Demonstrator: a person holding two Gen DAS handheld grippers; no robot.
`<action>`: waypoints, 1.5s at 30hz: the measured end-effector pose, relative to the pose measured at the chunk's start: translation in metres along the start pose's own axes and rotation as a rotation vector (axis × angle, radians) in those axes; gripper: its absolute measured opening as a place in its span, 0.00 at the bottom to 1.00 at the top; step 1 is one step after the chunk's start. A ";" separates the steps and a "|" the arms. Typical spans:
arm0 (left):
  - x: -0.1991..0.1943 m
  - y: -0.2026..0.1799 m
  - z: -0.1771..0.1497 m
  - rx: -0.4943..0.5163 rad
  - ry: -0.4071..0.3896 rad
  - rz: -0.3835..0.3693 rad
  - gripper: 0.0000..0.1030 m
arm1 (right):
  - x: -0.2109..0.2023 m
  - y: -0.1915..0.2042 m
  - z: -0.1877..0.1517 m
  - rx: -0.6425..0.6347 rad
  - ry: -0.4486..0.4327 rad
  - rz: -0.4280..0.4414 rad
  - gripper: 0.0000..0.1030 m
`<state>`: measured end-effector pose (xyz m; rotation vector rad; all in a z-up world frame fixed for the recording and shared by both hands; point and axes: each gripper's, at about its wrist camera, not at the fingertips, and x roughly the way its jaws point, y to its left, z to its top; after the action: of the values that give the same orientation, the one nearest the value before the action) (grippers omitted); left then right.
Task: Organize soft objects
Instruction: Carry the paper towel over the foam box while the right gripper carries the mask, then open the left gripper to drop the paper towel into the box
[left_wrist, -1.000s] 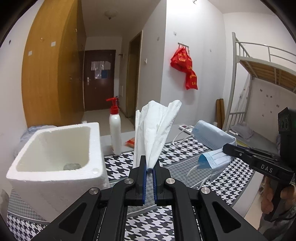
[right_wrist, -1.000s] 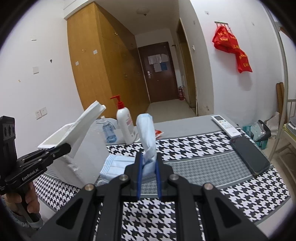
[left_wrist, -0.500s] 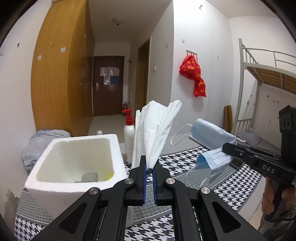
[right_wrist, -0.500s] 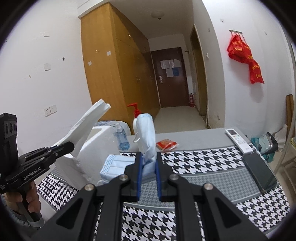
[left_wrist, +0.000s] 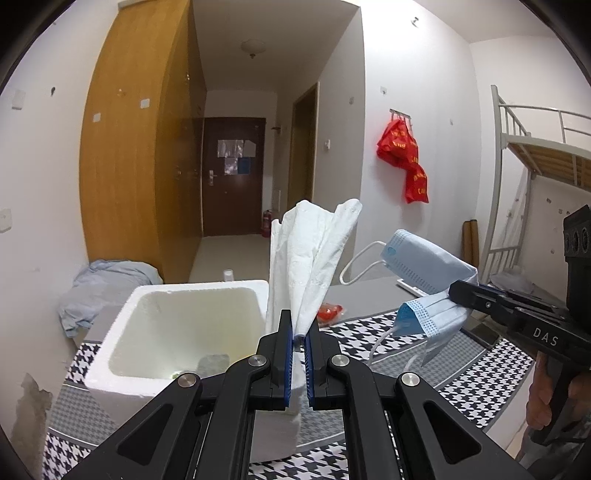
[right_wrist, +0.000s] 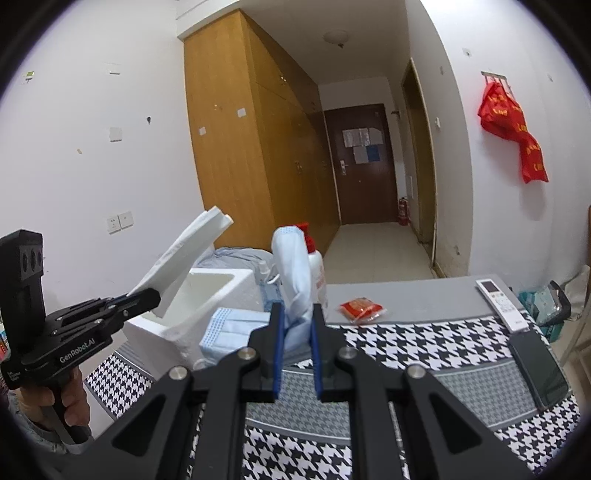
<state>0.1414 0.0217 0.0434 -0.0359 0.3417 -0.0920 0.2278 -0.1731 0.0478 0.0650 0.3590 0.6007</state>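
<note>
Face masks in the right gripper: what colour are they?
Light blue with white ear loops; the face masks show best in the left wrist view, clamped in the right gripper.

a white remote (right_wrist: 501, 303) and dark phone (right_wrist: 538, 369) lie at the table's right edge; a red packet (right_wrist: 362, 309) sits farther left.

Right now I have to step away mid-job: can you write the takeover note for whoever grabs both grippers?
Left gripper: shut on the white tissue, held up in the air beside the foam box.
Right gripper: shut on the blue face masks, their ear loops dangling above the houndstooth cloth.
Done: both soft items are picked up.
Left: neither is put down yet. The foam box stands open with a small item or two at its bottom; it looks like the likely drop spot, left item first.
</note>
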 end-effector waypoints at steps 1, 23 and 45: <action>0.000 0.002 0.000 -0.001 -0.003 0.008 0.06 | 0.001 0.002 0.000 -0.002 0.000 0.003 0.15; -0.003 0.041 0.002 -0.049 0.000 0.128 0.06 | 0.025 0.026 0.012 -0.040 -0.002 0.081 0.15; 0.027 0.072 0.004 -0.076 0.059 0.156 0.06 | 0.031 0.043 0.015 -0.051 -0.006 0.058 0.15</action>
<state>0.1738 0.0905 0.0346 -0.0818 0.4055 0.0749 0.2332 -0.1198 0.0594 0.0283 0.3364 0.6670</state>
